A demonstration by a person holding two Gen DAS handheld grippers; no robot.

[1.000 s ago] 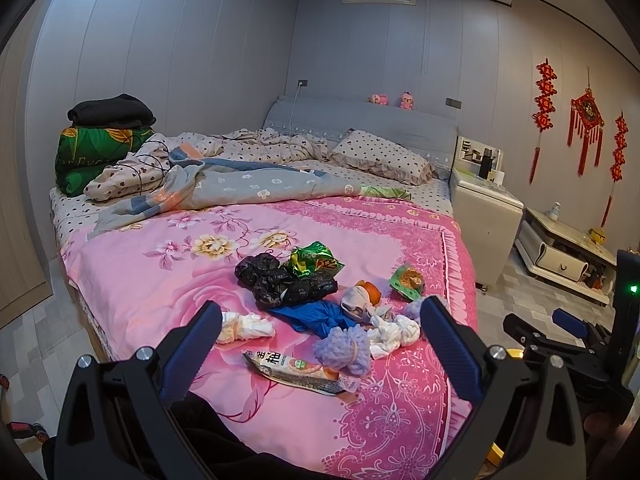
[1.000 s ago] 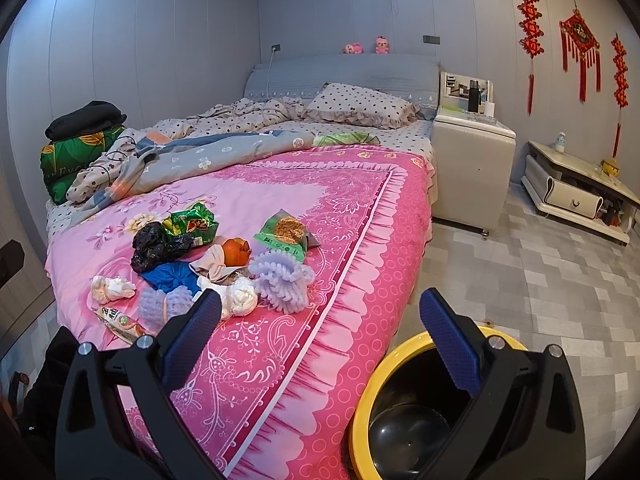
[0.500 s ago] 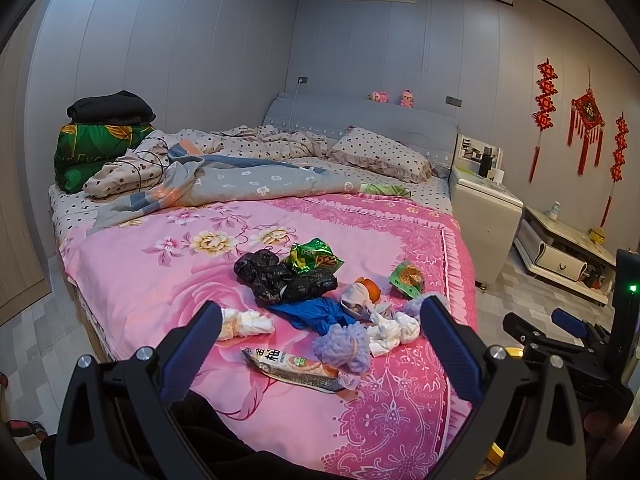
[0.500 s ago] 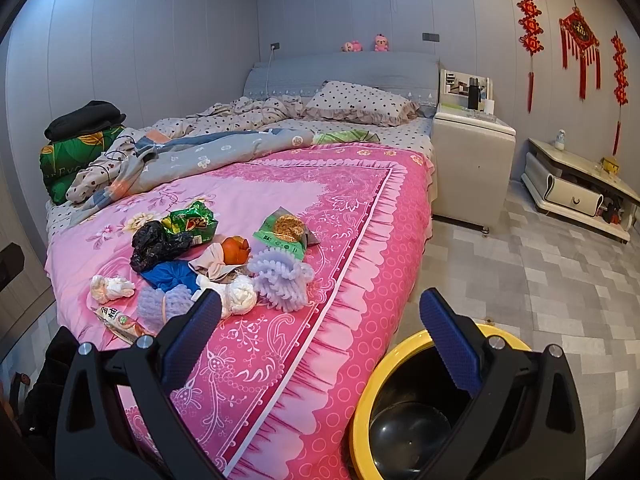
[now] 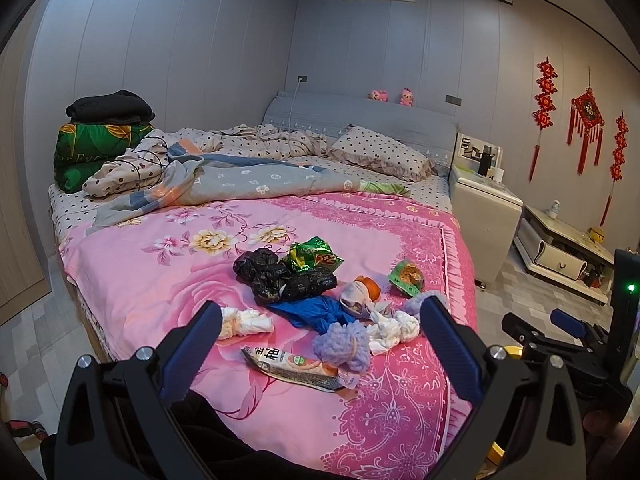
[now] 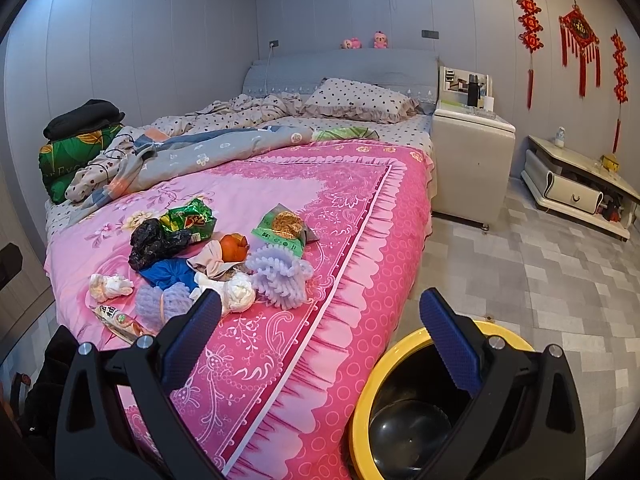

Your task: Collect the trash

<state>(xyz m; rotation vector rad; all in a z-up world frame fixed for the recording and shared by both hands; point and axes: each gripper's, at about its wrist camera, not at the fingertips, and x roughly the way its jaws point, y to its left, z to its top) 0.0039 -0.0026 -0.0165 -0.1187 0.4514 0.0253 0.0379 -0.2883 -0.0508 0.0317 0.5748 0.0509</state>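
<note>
The trash lies clustered on the pink bedspread (image 5: 160, 280), well short of both tongs; taking the yellow-rimmed bin (image 6: 384, 364) on the floor as landmark, the pile sits up on the bed to the bin's left; the left tongs (image 5: 320, 344) gape empty, facing the snack wrapper (image 5: 296, 366), whose long axis runs crosswise to their fingers; the right tongs (image 6: 320, 332) are likewise spread and empty, above the bin's rim; the left seems nearer the wrapper, the right nearer the purple foam net (image 6: 280, 276).
</note>
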